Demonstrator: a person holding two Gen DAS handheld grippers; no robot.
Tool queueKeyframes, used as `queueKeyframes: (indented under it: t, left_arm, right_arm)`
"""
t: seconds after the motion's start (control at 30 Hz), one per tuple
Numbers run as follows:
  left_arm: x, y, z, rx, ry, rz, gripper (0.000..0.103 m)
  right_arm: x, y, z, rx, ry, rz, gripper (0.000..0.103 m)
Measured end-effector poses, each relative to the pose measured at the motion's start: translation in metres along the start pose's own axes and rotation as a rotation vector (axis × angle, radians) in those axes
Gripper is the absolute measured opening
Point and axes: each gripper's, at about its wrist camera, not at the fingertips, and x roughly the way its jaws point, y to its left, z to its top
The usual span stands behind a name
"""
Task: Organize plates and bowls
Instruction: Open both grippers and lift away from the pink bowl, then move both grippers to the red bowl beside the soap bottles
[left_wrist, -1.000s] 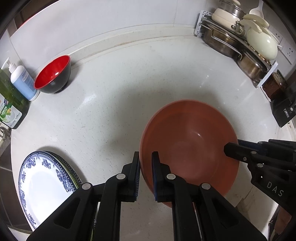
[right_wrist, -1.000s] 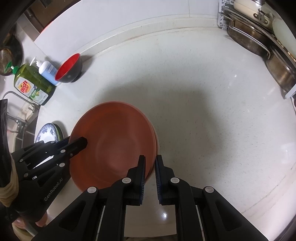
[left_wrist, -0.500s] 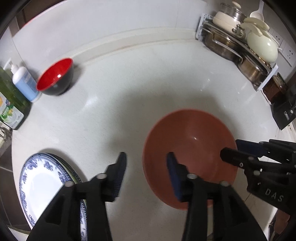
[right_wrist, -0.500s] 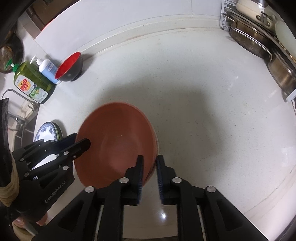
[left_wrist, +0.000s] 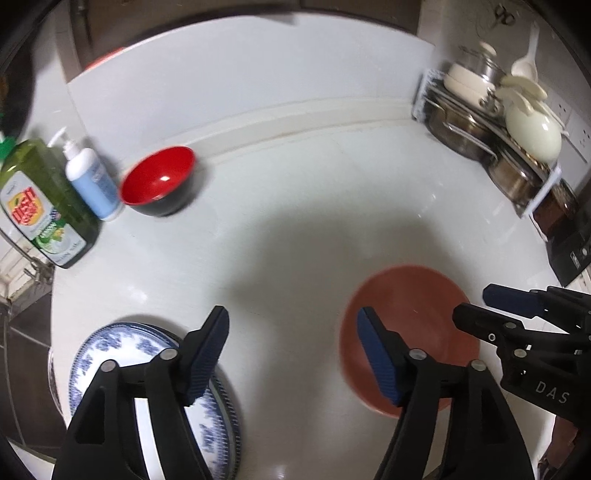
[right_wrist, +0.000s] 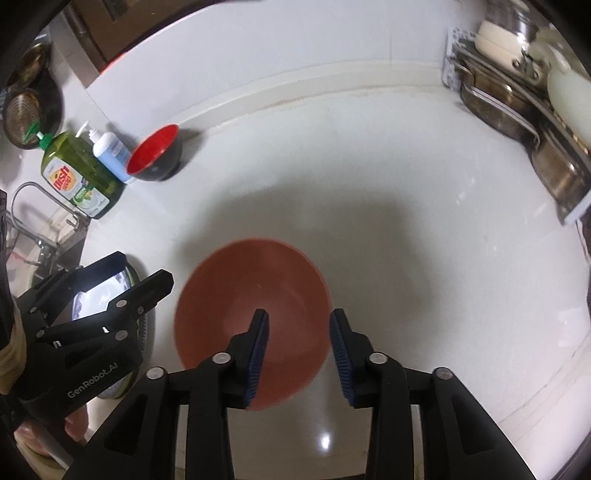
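A round, plain terracotta bowl (right_wrist: 255, 314) sits upright on the white counter (right_wrist: 369, 184).

Left hand-held gripper (left_wrist: 291, 332): jaws, formerly clamped on the near-left rim of the terracotta bowl (left_wrist: 413, 332), have just been opening and now stand wide apart with bare counter (left_wrist: 295, 221) between them, the gripper lifted clear of the bowl. Right hand-held gripper (right_wrist: 299, 332): jaws, formerly closed on the bowl's near-right rim, have just been opening and now straddle that rim without pressing it. Terracotta bowl: released by both, now resting alone on the counter.
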Motion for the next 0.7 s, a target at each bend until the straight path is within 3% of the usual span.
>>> queueKeyframes:
  t: [0.17,0.7]
  left_arm:
    - [-0.013,0.03,0.009,-0.038,-0.044,0.05,0.083]
    - [-0.027,0.123,0.043,-0.089,-0.09,0.152,0.088]
  right_arm:
    - [-0.007,0.021,0.014,-0.028,-0.049,-0.006,0.052]
    - [0.002,0.101,0.077,-0.133,-0.122,0.056,0.053]
